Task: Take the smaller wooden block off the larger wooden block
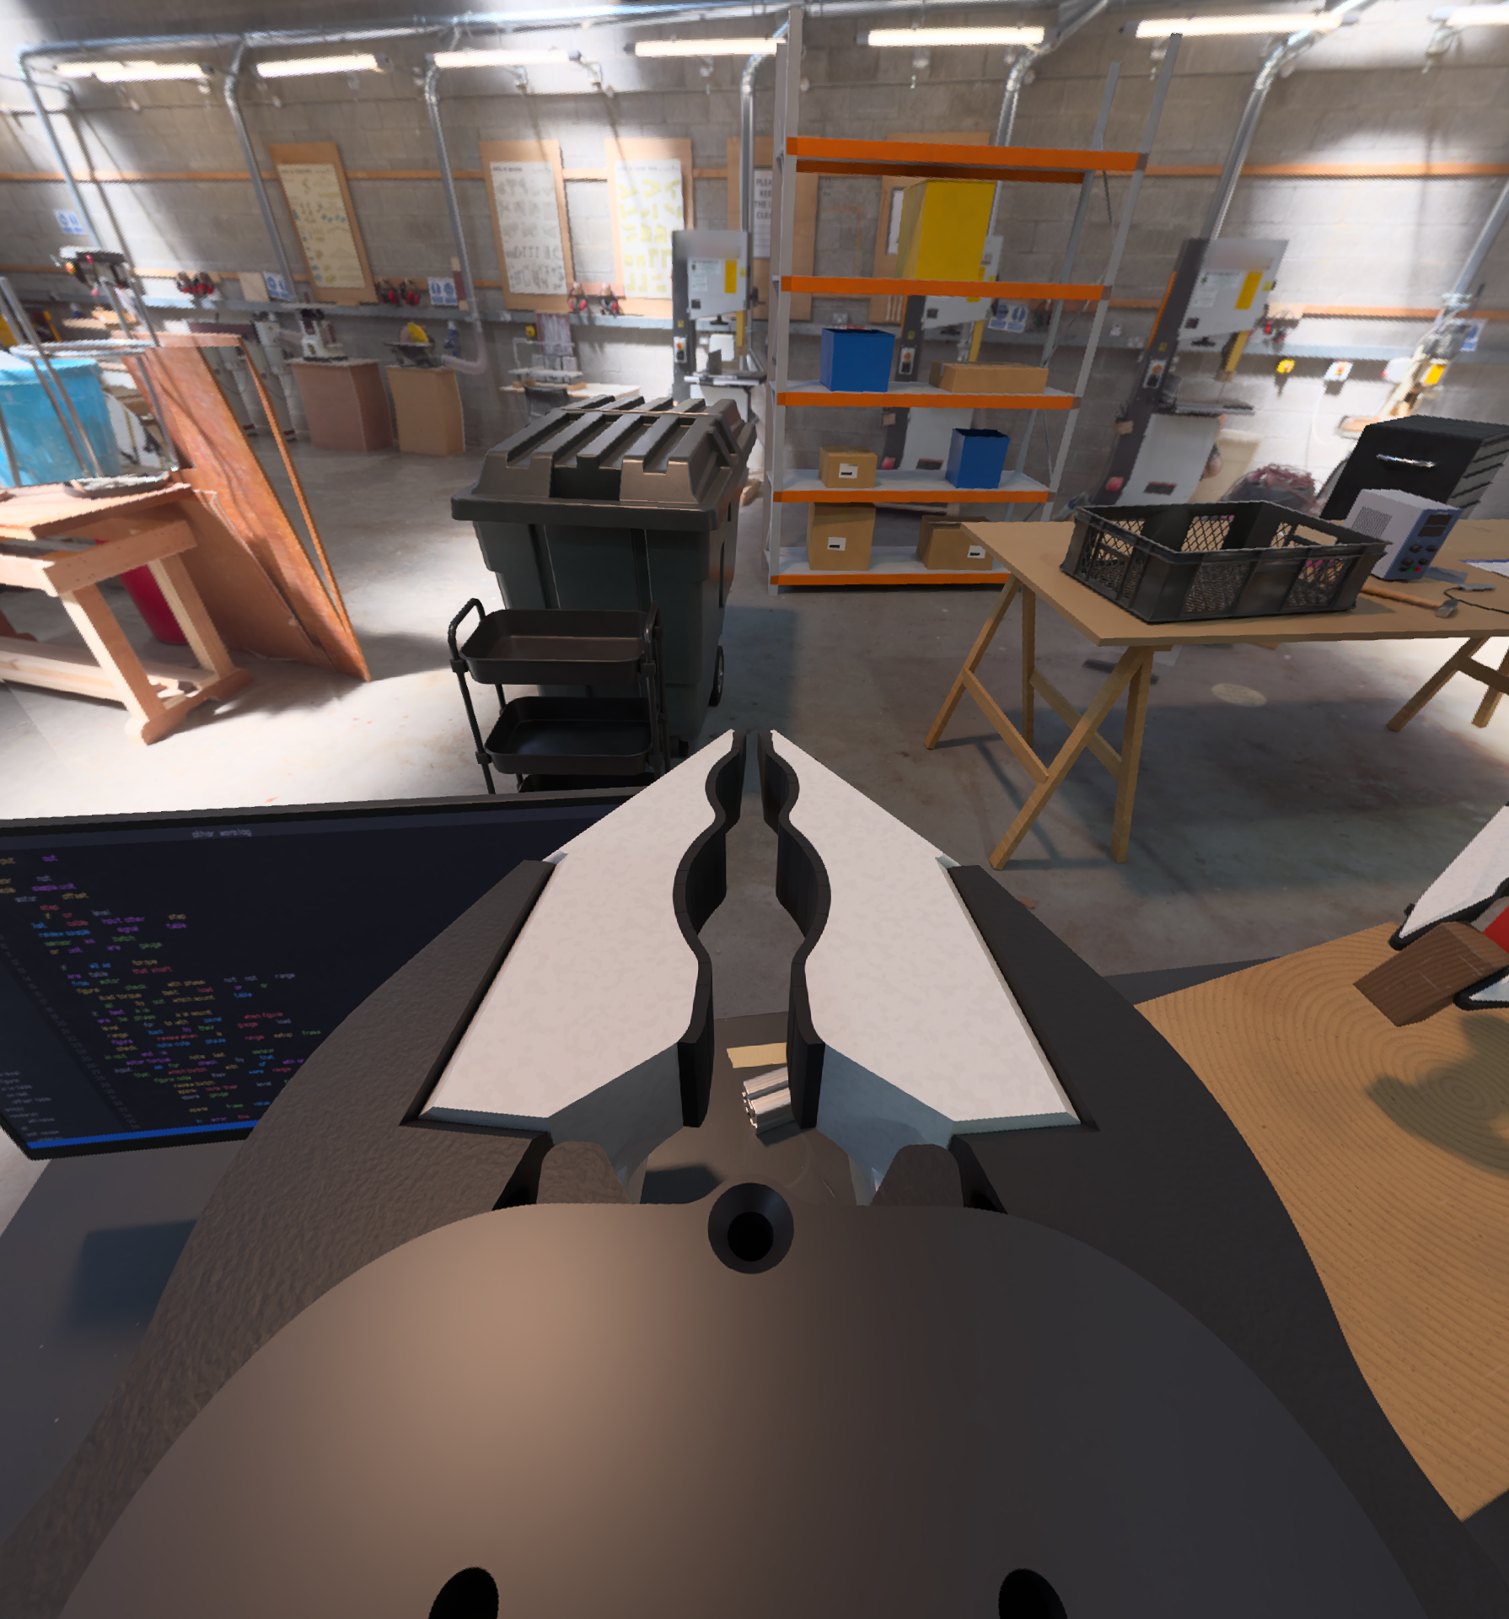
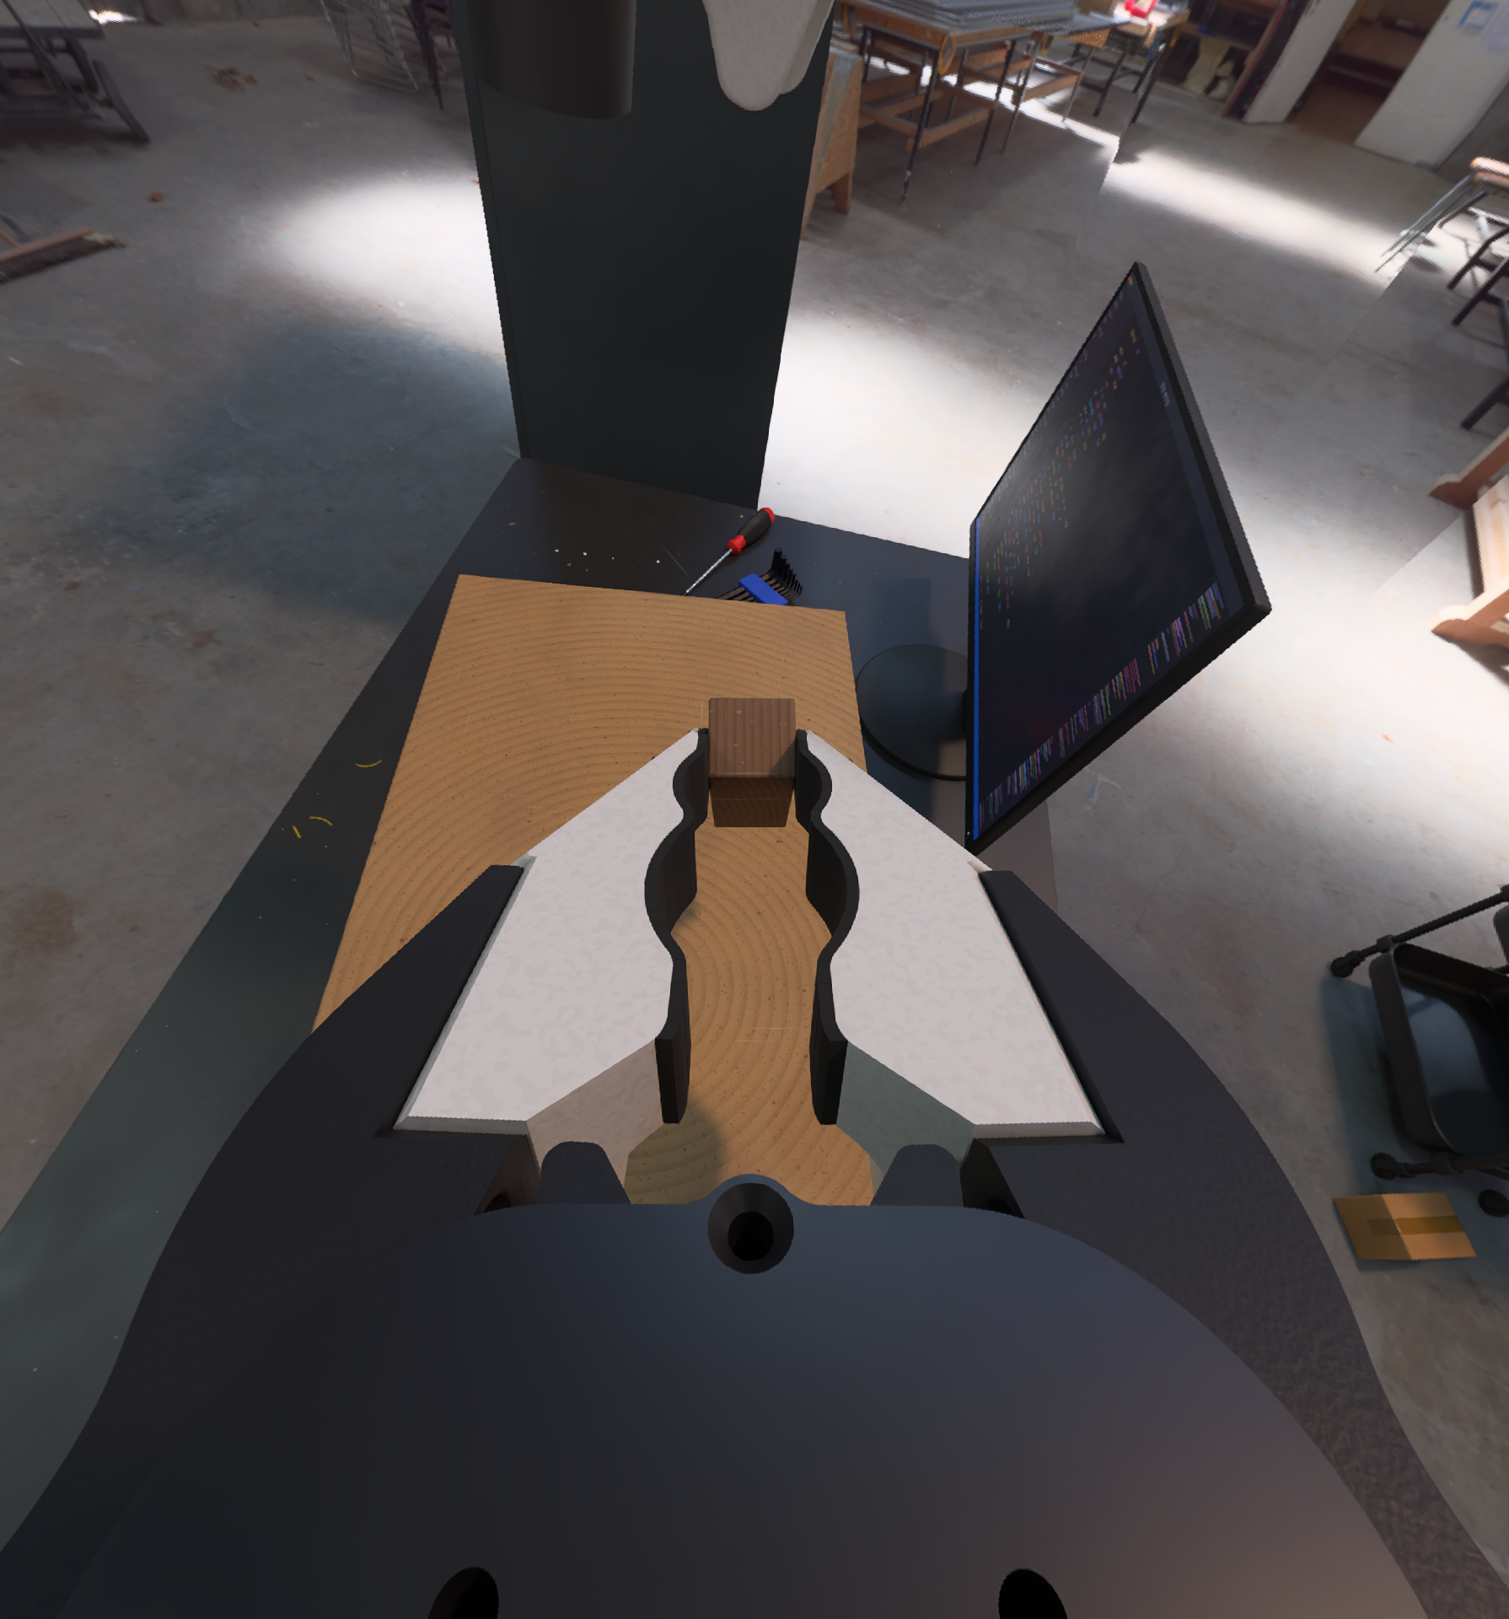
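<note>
A: Start nearest. What has the right gripper [image 2: 751, 745] got?

B: Its fingertips are clamped on the small block [image 2: 751, 740], one on each side, just above frame centre in the right wrist view. The dark block hangs above the board [image 2: 558, 683], the big pale slab with ring grain that I take for the larger block. In the left wrist view the block [image 1: 1425, 979] sits at the right edge, clear of the board [image 1: 1259, 1226] with its shadow thrown below.

A: And the left gripper [image 1: 753, 745]?

B: Fingers nearly together, holding nothing, pointed out over the workshop. It's idle.

A: So the lift looks done?

B: I'd judge so. What remains is setting it down off the board. The grip is only at the tips, so move slowly and level, or the block could twist out.

A: Where to?

B: The dark table [image 2: 436, 561] beyond the board, upper centre. Mind the screwdriver [image 2: 733, 547] and the blue-and-black tool set [image 2: 768, 583] there, and the monitor [image 2: 1101, 561] at right. The left strip of table looks freer. Lower until it touches, then release.
</note>
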Robot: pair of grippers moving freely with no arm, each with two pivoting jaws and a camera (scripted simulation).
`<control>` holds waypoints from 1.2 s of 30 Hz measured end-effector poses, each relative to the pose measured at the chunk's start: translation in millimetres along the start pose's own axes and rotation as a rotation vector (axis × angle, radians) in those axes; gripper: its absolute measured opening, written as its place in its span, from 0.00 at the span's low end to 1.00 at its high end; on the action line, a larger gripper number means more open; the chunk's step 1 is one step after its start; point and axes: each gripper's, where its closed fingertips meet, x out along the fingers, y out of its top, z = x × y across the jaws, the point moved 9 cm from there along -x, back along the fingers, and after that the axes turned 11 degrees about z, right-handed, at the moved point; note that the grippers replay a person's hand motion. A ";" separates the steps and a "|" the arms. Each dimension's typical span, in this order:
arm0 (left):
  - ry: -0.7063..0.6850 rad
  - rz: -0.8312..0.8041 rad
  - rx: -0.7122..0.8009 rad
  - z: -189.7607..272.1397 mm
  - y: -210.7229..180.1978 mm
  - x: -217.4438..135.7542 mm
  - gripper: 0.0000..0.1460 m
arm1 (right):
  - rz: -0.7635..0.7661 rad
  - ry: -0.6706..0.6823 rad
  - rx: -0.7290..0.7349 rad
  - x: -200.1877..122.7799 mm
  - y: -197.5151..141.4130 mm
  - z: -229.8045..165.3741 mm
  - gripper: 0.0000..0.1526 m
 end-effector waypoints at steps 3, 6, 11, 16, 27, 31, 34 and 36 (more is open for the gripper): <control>0.007 0.003 -0.003 -2.1 0.7 -0.4 0.02 | -0.003 -0.002 -0.017 0.0 -0.2 -0.2 0.12; 0.013 0.008 0.003 -3.6 4.1 -1.5 0.02 | 0.004 0.000 -0.046 -0.2 1.5 -0.6 0.12; 0.021 0.069 0.022 -4.8 23.0 -11.0 0.02 | 0.110 0.026 -0.071 -7.5 11.9 3.1 0.12; 0.009 0.107 0.049 1.4 37.3 -18.1 0.02 | 0.168 -0.050 -0.181 -15.7 23.3 9.6 0.12; -0.046 0.012 0.046 5.9 30.8 -4.3 0.02 | 0.238 -0.279 -0.341 16.8 95.7 20.9 0.12; -0.122 -0.095 -0.077 11.2 -0.8 2.9 0.02 | 0.279 -0.264 -0.139 45.3 91.9 23.3 0.12; -0.157 -0.141 -0.132 15.3 -15.3 9.0 0.02 | 0.224 -0.287 -0.215 50.2 73.2 16.3 0.12; -0.151 -0.164 -0.118 17.4 -22.9 11.5 0.02 | 0.184 -0.319 -0.339 48.3 61.0 11.3 0.12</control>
